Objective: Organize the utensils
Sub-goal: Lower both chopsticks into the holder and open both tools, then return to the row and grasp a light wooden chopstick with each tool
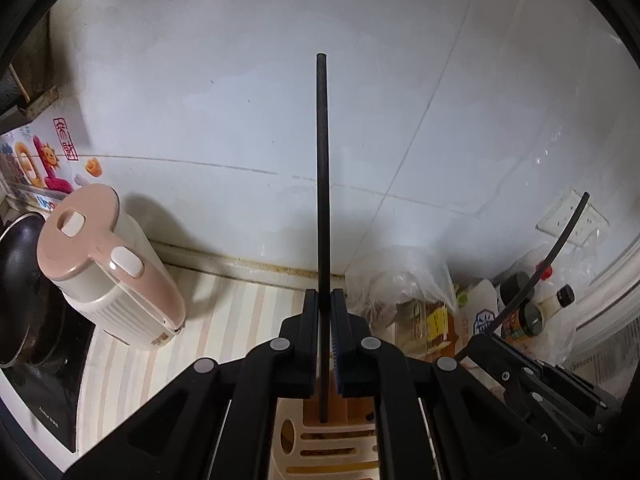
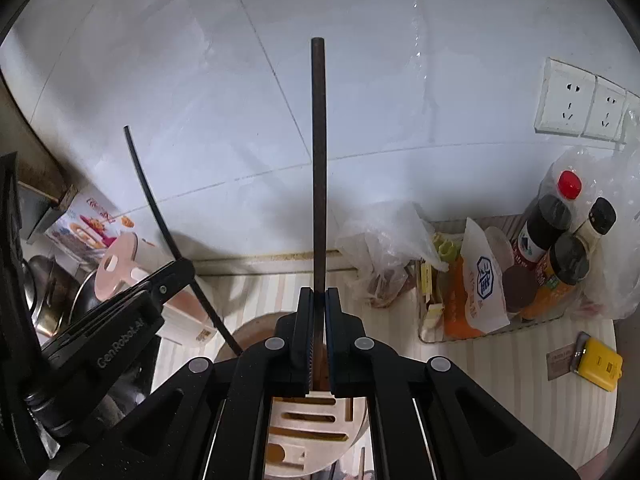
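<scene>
My left gripper (image 1: pixel 325 294) is shut on a black chopstick (image 1: pixel 322 184) that stands upright, its lower end over a beige slotted utensil holder (image 1: pixel 320 444). My right gripper (image 2: pixel 319 292) is shut on a dark brown chopstick (image 2: pixel 319 160), also upright, above the same holder (image 2: pixel 308 428). In the right wrist view the left gripper (image 2: pixel 182 266) shows at the left with its black chopstick (image 2: pixel 160 216) slanting. In the left wrist view the right gripper's body (image 1: pixel 532 376) and its chopstick (image 1: pixel 548 260) show at the right.
A pink and cream electric kettle (image 1: pixel 108 276) stands left on the striped counter (image 1: pixel 240 320). A black pan (image 1: pixel 20 288) lies at the far left. Plastic bags (image 2: pixel 380 240), a tray of sauce bottles (image 2: pixel 556 248), wall sockets (image 2: pixel 580 104) and a yellow box (image 2: pixel 600 364) are at the right.
</scene>
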